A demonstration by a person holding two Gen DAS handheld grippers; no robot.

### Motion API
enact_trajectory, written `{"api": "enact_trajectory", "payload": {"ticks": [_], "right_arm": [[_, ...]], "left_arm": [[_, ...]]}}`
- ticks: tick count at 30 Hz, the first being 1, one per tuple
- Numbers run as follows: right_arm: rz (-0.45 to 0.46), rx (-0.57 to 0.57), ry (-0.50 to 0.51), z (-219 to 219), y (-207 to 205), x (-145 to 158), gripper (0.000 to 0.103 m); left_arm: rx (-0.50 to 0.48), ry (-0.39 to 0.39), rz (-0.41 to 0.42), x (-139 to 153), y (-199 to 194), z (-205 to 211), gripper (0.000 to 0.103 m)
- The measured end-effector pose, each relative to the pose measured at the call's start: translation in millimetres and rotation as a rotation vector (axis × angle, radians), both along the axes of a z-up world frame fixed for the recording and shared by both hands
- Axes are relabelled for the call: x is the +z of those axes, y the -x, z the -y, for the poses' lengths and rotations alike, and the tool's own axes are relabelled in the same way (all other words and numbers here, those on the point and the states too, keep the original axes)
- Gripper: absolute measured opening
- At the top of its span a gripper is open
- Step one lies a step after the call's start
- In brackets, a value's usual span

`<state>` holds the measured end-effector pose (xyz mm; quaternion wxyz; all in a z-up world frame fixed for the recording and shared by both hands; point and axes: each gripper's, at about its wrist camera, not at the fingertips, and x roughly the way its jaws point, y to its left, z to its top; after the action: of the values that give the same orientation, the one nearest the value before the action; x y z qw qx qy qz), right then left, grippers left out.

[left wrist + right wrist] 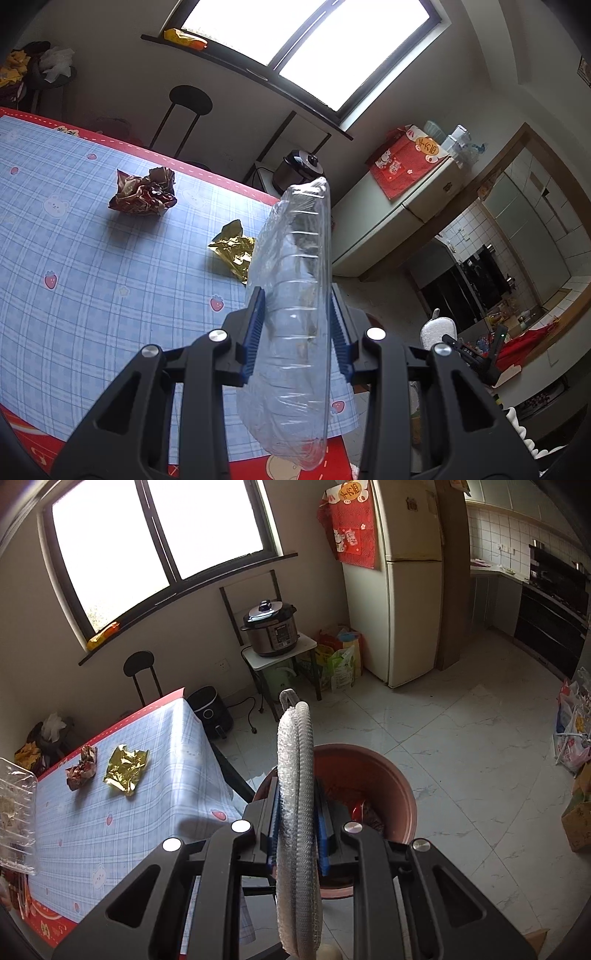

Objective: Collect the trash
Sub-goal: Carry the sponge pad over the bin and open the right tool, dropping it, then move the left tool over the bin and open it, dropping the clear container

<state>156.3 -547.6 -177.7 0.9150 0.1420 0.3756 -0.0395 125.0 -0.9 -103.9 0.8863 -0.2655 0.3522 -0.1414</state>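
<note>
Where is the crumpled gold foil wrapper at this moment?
The crumpled gold foil wrapper lies on the blue checked tablecloth, right of the crumpled red-brown wrapper in the right wrist view, toward the table's far edge.

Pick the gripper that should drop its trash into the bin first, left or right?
Right. The right gripper, shut on white foam netting, hangs directly over the brown bin. The left gripper holds the clear plastic container over the table.

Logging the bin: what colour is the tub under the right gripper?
Reddish-brown tub, clearest in the right wrist view.
</note>
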Motion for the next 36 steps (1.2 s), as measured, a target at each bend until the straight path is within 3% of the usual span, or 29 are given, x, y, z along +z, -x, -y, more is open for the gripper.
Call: {"api": "enact_trajectory", "payload": {"ticks": [6, 10, 12, 16, 18, 20, 36], "right_arm": [[0.007, -0.024, -0.037, 27.3, -21.0, -3.7, 0.019], [0.010, -0.012, -0.064, 30.9, -34.5, -5.8, 0.026], [0.026, -0.017, -0.053, 30.4, -38.0, -1.7, 0.050], [0.057, -0.046, -0.021, 29.0, -35.8, 12.3, 0.073], [0.082, -0.063, 0.013, 26.2, -27.7, 22.8, 0.092], [0.104, -0.070, 0.040, 23.9, -17.2, 33.5, 0.098], [0.176, -0.241, 0.138, 24.2, 95.8, 80.8, 0.098]], "left_arm": [[0.056, -0.018, 0.005, 3.8, 12.7, 3.4, 0.036], [0.093, -0.023, 0.014, 9.1, 22.6, 4.2, 0.036], [0.104, -0.027, 0.014, 11.0, 25.3, 5.3, 0.036], [0.094, -0.037, 0.017, 17.5, 23.9, 12.5, 0.036], [0.073, -0.045, 0.022, 21.1, 18.8, 18.1, 0.037], [0.046, -0.054, 0.030, 24.9, 12.0, 23.8, 0.036], [-0.280, -0.057, 0.088, 40.7, -50.5, 120.9, 0.037]]}}
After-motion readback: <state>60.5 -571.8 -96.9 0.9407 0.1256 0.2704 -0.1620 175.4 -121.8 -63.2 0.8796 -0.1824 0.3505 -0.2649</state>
